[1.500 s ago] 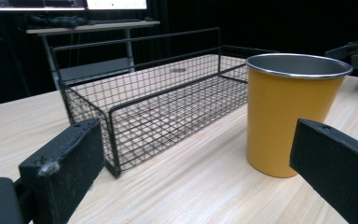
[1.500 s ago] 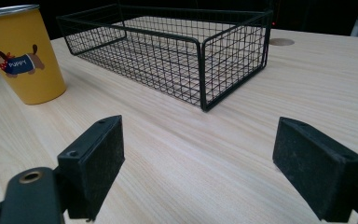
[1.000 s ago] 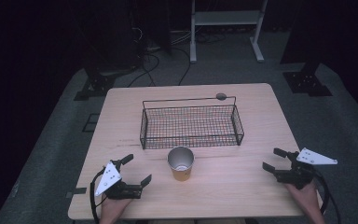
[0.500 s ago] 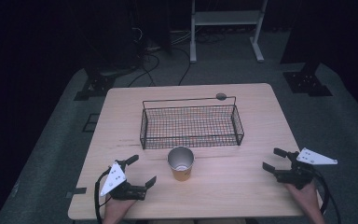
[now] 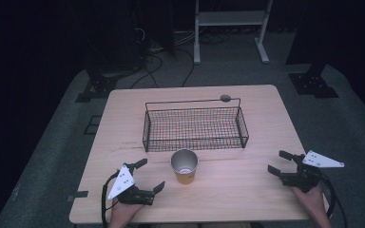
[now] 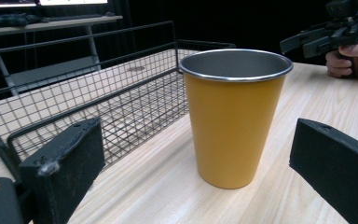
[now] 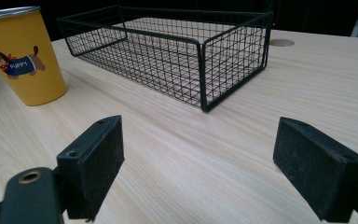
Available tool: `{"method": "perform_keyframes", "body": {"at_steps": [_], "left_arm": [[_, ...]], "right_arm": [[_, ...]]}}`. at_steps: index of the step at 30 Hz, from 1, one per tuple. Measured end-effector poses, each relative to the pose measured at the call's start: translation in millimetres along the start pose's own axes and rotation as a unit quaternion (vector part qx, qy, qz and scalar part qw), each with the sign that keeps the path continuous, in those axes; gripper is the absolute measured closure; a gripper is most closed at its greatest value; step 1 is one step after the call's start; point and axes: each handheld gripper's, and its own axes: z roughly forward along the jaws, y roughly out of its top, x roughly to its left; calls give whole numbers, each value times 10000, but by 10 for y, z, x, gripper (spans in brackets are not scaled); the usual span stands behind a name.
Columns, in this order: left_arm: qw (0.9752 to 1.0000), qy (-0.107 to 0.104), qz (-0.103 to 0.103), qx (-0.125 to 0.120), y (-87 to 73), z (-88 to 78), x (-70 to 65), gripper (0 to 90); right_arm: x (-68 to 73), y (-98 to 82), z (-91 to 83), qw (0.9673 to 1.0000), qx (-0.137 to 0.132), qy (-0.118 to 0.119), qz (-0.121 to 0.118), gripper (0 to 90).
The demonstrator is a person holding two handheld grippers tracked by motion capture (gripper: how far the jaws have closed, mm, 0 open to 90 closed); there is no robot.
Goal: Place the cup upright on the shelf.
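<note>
A yellow metal cup (image 5: 185, 166) stands upright near the table's front middle, just in front of a black wire basket (image 5: 195, 126). My left gripper (image 5: 149, 175) is open at the front left, its jaws facing the cup (image 6: 233, 116) from a short way off. The basket (image 6: 98, 107) lies behind the cup on that side. At the front right my right gripper (image 5: 281, 162) is open over bare wood, with nothing between its jaws. In the right gripper view the cup (image 7: 21, 56) shows a puppy picture at the far left, and the basket (image 7: 172, 51) is ahead.
The wooden table (image 5: 261, 118) has a round grommet (image 5: 225, 98) near its far edge behind the basket. Stand legs and cables (image 5: 166, 47) lie on the dark floor beyond. The other hand and gripper (image 6: 335, 37) appear far off in the left gripper view.
My left gripper has moved right and forward toward the cup, staying open. The right gripper, cup and basket have not moved.
</note>
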Motion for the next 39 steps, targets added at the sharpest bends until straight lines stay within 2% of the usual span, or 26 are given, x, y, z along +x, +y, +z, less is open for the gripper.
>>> {"method": "perform_keyframes", "body": {"at_steps": [13, 29, 39], "left_arm": [[9998, -167, 44, 65, 35, 128, -66, 24], [9992, -348, 56, 165, 84, 404, -157, 24], [9989, -399, -62, 224, 71, 560, -164, 24]], "right_arm": [[-4, 0, 1, 10000, -11, 4, 9, 151], [-1, 1, 1, 10000, -12, 12, 1, 151], [0, 1, 1, 10000, -13, 16, 1, 149]]}}
